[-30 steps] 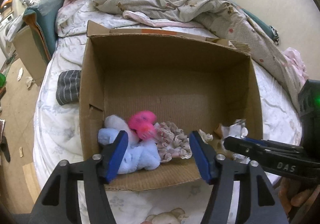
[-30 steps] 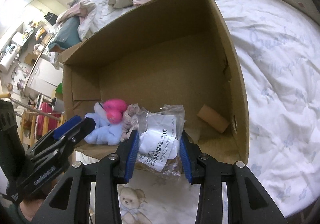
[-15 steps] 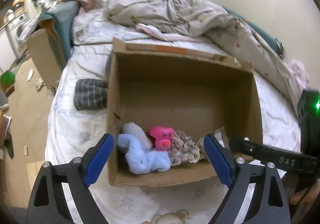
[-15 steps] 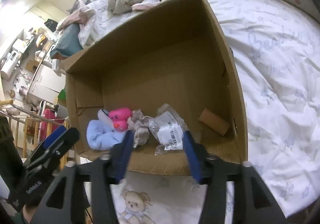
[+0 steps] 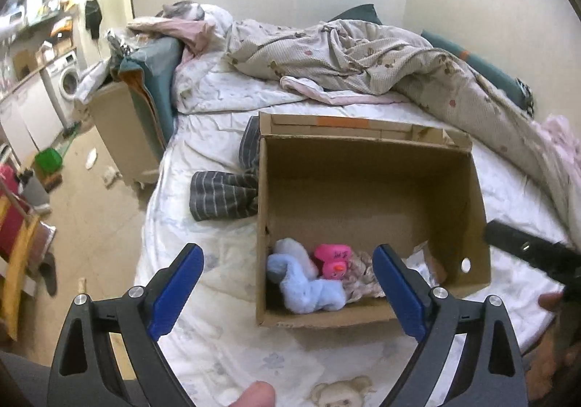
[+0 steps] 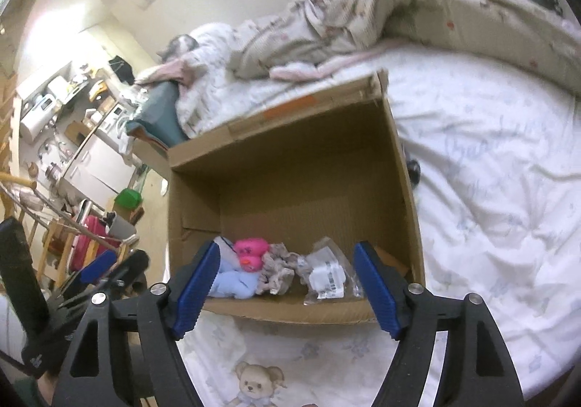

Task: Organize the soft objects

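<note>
Sitting on a white bed sheet point(image 5: 218, 298), an open cardboard box point(image 5: 366, 196) holds the soft things along its near wall: a light blue plush toy point(image 5: 308, 289), a pink plush toy point(image 5: 332, 261) against it, a ruffled beige cloth point(image 6: 277, 270) next, and a clear plastic packet point(image 6: 326, 276) with a barcode label toward the right end. The left gripper point(image 5: 288, 289) hangs above the box's near left corner with its jaws spread wide and nothing between the pads; the blue toy lies loose below it. The right gripper point(image 6: 285, 283) is over the near wall, its jaws opening, with the packet and cloth seen between the fingers but untouched down in the box. A rolled grey striped cloth point(image 5: 223, 194) lies on the sheet just beside the box's left wall. Behind the box, a crumpled beige quilt point(image 5: 348, 58) is heaped along the wall side of the bed. Printed on the sheet below the grippers is a teddy bear point(image 6: 256, 385). Off the bed to the left are a washing machine point(image 5: 67, 81) and a green object point(image 5: 49, 160) on the cluttered floor.
</note>
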Tool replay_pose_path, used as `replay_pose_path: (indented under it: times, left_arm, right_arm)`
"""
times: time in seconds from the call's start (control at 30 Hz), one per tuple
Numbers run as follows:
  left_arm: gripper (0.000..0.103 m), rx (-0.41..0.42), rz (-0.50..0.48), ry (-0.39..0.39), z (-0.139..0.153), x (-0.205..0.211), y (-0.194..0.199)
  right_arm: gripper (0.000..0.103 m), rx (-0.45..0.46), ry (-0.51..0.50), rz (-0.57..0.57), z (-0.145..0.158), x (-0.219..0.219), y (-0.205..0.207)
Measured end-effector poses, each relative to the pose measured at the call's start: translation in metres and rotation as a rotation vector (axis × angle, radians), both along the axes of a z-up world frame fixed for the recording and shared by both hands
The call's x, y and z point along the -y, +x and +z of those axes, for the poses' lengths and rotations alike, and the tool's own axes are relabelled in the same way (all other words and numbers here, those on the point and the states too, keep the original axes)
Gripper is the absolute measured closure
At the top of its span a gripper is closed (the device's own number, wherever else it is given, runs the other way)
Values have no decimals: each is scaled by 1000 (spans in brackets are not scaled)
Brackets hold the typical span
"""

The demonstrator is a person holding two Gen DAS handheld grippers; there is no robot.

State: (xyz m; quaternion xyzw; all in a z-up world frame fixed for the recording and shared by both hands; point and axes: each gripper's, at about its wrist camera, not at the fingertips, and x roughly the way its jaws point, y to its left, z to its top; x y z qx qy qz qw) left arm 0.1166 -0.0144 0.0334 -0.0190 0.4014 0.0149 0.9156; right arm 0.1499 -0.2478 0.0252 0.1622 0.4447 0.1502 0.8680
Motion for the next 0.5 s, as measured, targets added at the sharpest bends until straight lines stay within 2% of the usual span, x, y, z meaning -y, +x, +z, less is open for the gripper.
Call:
replay_pose_path:
  times: [0.07,0.27,0.5]
  left_arm:
    - [10,-4,3,-10,0,-2,-7]
    - [10,-16,36,-31,4,-13,-24]
    - [2,-4,45,-34,10,-24,-46]
  right_arm:
    - [0,15,19,2,5,-1,-6]
    - [0,83,-5,-15,14,-7,-26]
    - [0,134,-87,-24,16,-12,-46]
